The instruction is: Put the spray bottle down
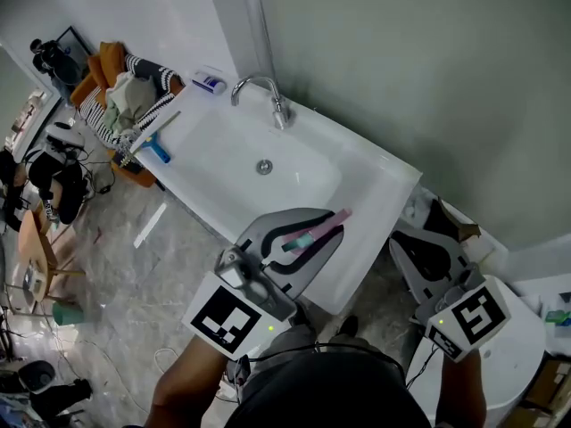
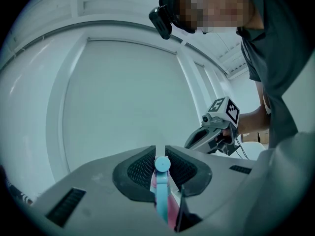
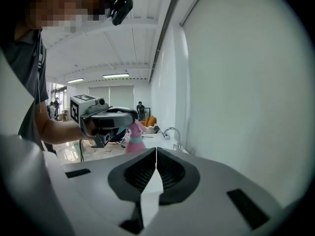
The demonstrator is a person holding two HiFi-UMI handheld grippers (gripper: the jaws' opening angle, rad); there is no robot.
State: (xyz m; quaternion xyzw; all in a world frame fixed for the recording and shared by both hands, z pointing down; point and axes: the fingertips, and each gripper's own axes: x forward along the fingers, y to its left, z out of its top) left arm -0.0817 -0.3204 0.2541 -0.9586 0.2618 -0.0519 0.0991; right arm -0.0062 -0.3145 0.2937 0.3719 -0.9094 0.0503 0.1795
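Observation:
In the head view my left gripper is shut on the spray bottle, a pink bottle with a teal head, held over the front edge of the white sink. The left gripper view looks up at wall and ceiling; the left gripper has its jaws closed on the spray bottle, teal nozzle uppermost. My right gripper hangs past the sink's right end, shut on nothing. In the right gripper view the right gripper has its pads together, and the left gripper holds the spray bottle further left.
A chrome faucet stands at the sink's back. A blue item and a small box lie on its left end. A basket of clothes sits further left. A white rounded fixture is at the right.

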